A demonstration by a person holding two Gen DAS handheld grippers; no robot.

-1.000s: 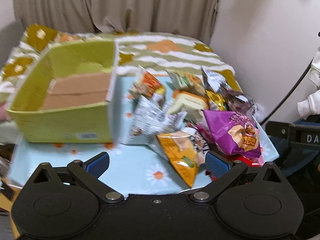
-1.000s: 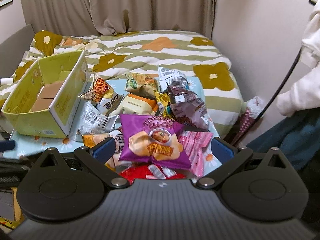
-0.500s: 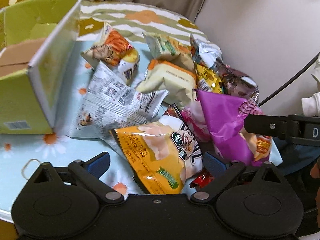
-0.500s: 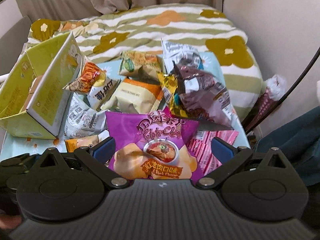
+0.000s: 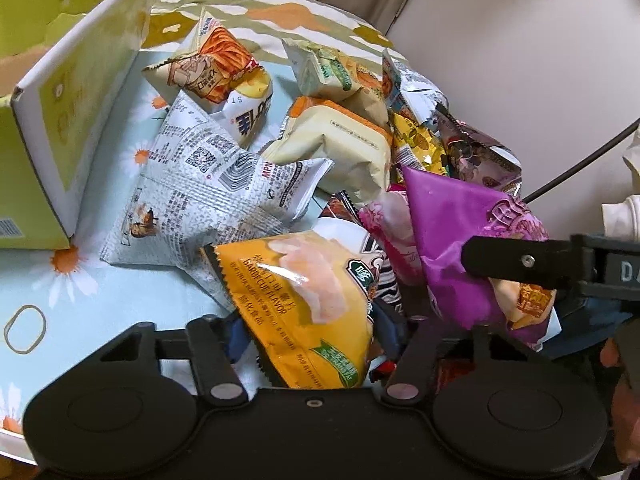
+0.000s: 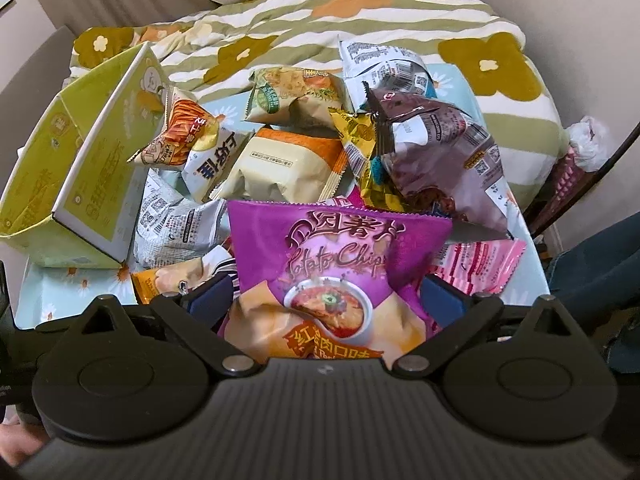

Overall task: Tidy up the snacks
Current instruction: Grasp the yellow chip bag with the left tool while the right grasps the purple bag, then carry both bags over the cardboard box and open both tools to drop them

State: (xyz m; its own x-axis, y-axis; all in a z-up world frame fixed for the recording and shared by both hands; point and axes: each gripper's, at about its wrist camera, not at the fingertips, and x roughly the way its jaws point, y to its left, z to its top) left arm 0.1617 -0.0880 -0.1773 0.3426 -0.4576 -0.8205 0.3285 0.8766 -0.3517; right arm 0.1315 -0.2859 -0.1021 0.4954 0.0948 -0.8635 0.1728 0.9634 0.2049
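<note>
A heap of snack bags lies on a table with a pale blue daisy cloth. My left gripper has a yellow barbecue chip bag between its fingers. Its jaws are closing, and the blue pads press on the bag's two sides. My right gripper stands wide, with a purple potato chip bag lying between its fingers and the pads beside the bag's edges. In the left wrist view, one of the right gripper's fingers lies across that purple bag. An open green box stands at the left.
Around the two bags lie a white printed bag, an orange noodle-snack bag, a cream bag, a brown bag and a pink pack. A rubber band lies near the front edge. A flowered quilt lies behind.
Both grippers have come down and in toward the heap. The left jaws have narrowed onto the yellow bag. The purple bag now lies between the right fingers.
</note>
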